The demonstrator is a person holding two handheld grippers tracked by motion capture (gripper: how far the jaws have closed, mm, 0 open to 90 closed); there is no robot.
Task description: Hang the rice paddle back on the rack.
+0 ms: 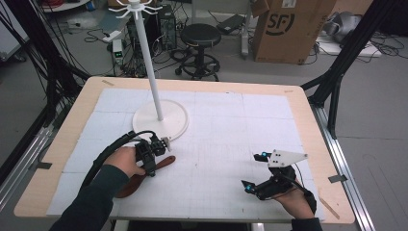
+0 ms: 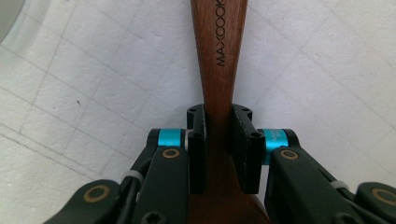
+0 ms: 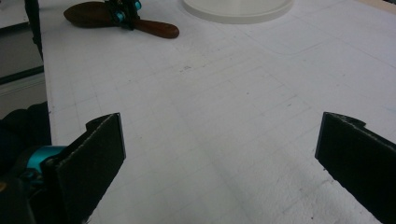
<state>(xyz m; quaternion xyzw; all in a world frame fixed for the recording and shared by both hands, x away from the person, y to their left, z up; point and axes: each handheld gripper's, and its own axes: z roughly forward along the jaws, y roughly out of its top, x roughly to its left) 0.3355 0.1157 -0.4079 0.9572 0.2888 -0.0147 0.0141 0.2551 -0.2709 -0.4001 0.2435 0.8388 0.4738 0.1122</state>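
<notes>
A dark wooden spoon [image 1: 167, 161] marked MAXCOOK lies on the white mat [image 1: 216, 130] at the front left. My left gripper [image 1: 153, 158] is shut on its handle. In the left gripper view the black pads [image 2: 198, 140] press both sides of the handle [image 2: 219, 56], with my left gripper [image 2: 219, 119] pointing along it. My right gripper [image 1: 254, 170] rests low at the front right, open with nothing between its jaws. The right gripper view shows my right gripper [image 3: 219, 158] wide open over bare mat, with the spoon [image 3: 159, 29] and the left gripper [image 3: 125, 14] farther off.
A white hook stand [image 1: 150, 67] rises from a round base [image 1: 161, 120] just behind the left gripper; the base's rim [image 3: 238, 11] is in the right gripper view too. The wooden table edge [image 1: 308, 110] frames the mat. A stool [image 1: 199, 36] and a cardboard box [image 1: 288, 29] stand on the floor behind.
</notes>
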